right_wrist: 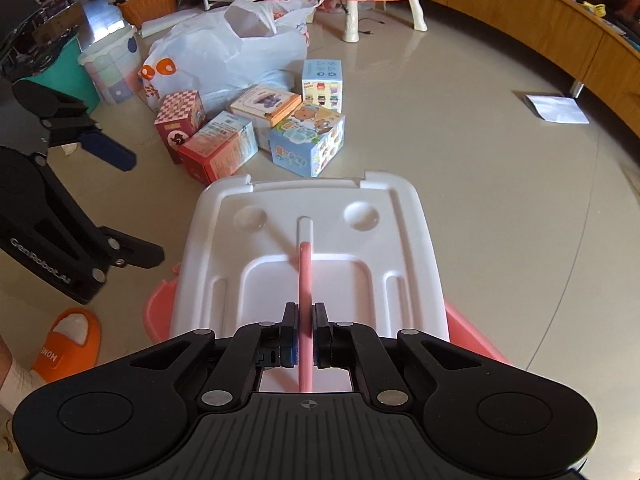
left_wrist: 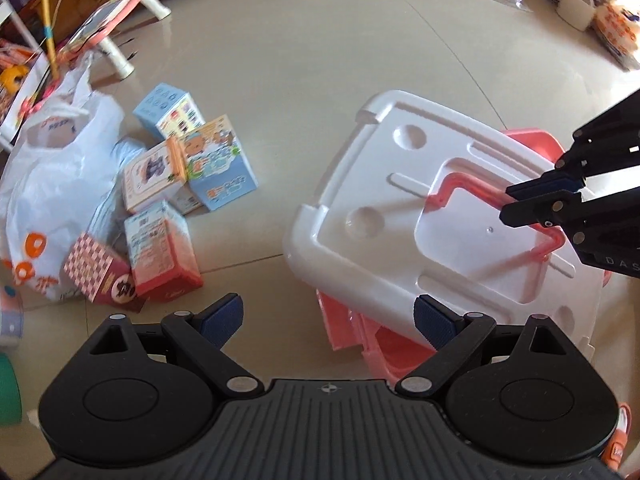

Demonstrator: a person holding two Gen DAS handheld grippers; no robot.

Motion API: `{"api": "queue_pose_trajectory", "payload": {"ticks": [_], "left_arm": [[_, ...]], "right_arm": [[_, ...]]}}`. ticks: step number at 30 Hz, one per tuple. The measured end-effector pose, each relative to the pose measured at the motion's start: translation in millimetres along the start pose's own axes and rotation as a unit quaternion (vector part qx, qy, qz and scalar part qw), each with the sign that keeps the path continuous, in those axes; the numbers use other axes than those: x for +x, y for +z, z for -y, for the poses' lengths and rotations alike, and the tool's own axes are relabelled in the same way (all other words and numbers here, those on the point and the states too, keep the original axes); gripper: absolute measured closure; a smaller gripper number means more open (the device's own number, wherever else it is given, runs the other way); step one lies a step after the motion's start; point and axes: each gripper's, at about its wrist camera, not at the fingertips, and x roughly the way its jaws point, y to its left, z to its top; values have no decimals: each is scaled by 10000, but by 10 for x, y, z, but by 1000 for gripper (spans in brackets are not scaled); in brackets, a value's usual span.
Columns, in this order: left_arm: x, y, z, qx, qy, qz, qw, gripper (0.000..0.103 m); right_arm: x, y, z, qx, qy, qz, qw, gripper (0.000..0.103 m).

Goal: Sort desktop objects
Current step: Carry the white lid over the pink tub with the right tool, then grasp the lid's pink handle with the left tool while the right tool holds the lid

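Your right gripper (right_wrist: 306, 340) is clamped on the pink handle (right_wrist: 305, 280) w/ the white lid (right_wrist: 224, 248) skewed atop the pink bin (left_wrist: 352, 328), presumably to open it for the boxes (right_wrist: 256, 128) beyond; left gripper (left_wrist: 328, 318) gapes empty beside it.

The white lid (right_wrist: 308, 240) hides most of the pink bin (left_wrist: 362, 344) beneath it, so the bin's contents cannot be told. The pink handle (right_wrist: 306, 280) is covered at its near end by the right gripper (right_wrist: 306, 332). The small boxes (left_wrist: 188, 184) carry print too blurred to read. The white plastic bag (left_wrist: 60, 184) conceals whatever it holds. An orange slipper (right_wrist: 66, 344) is partly cut off.
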Motion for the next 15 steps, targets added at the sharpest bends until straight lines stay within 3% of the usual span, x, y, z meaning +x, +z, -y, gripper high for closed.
{"api": "queue_pose_trajectory", "payload": {"ticks": [3,6,8,11,15], "left_arm": [[72,113,107,686,-256,191,9971,9],[93,236,231,1541,-464,461,9859,10],[127,313,336,2248,-501,542,9716,15],[228,402,460,3228,-631,418,9434,25],[367,484,522,3799,-731,395,9213,33]], "right_arm": [[20,-40,29,118,21,-262,9996,77],[-15,-136,9,126,21,-381,9992,72],[-40,-207,-17,105,-26,-407,9991,71],[-28,-292,-41,103,41,-514,9986,71],[18,-358,-29,166,-26,-565,9983,71]]}}
